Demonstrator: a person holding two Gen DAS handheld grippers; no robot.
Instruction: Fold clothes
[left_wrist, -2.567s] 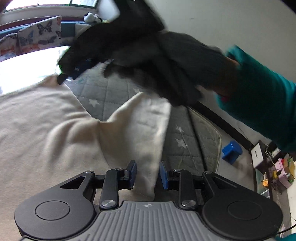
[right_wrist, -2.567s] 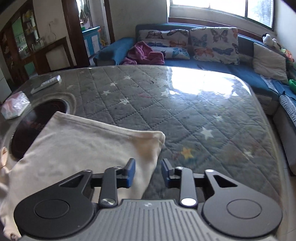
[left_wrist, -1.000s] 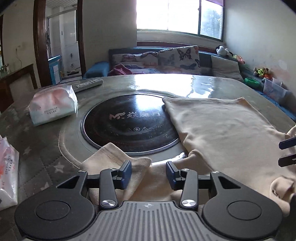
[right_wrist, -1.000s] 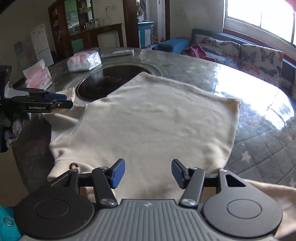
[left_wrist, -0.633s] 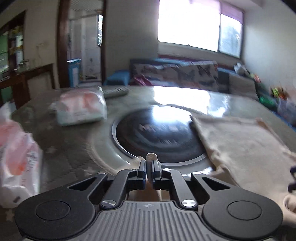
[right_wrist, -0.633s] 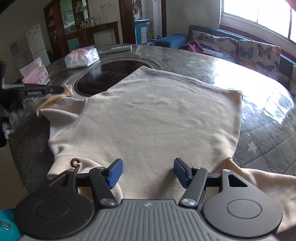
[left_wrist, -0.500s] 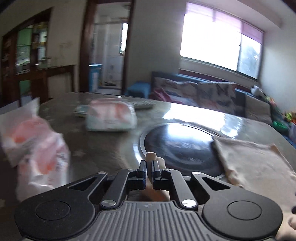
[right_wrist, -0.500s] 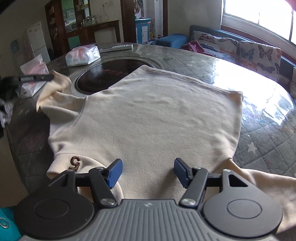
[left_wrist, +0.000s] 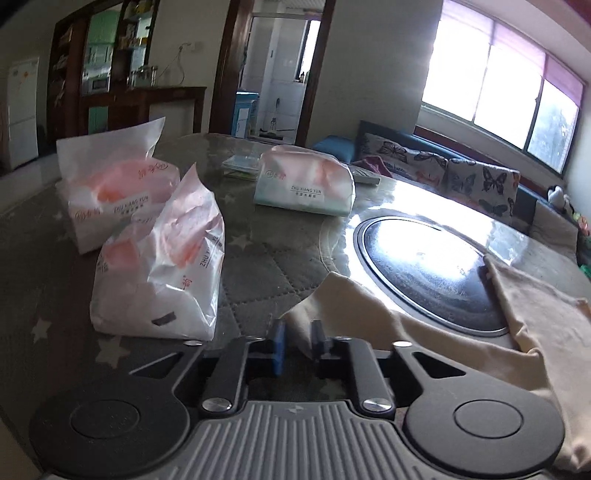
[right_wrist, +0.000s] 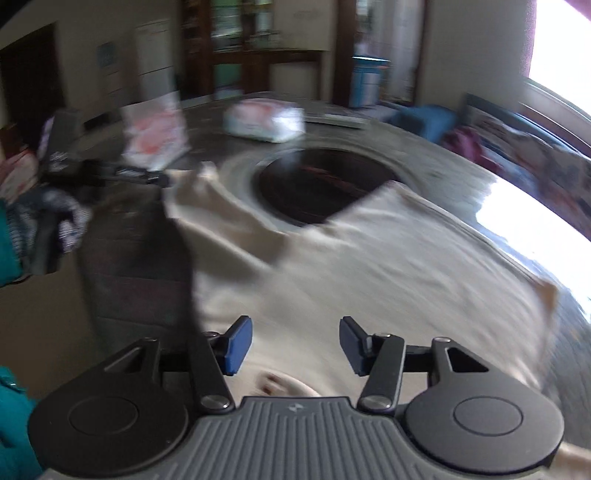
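Both low wrist views share the cooktop (left_wrist: 424, 269).

You are in a home's living and dining room: a round table (left_wrist: 258, 273) with a quilted star cover, a sofa (left_wrist: 476, 177) with butterfly cushions beneath a wide window (left_wrist: 491, 96), a white fridge (left_wrist: 22, 110), a dark wooden cabinet (left_wrist: 110, 74), and tissue packs (left_wrist: 159, 266).

Daylight floods in from the window (left_wrist: 491, 88), overexposed at right, and glares off the tabletop (left_wrist: 417, 199). The room's left side sits dim. The left view is sharp; the right view is smeared by motion blur. Fisheye bends both frames' edges.
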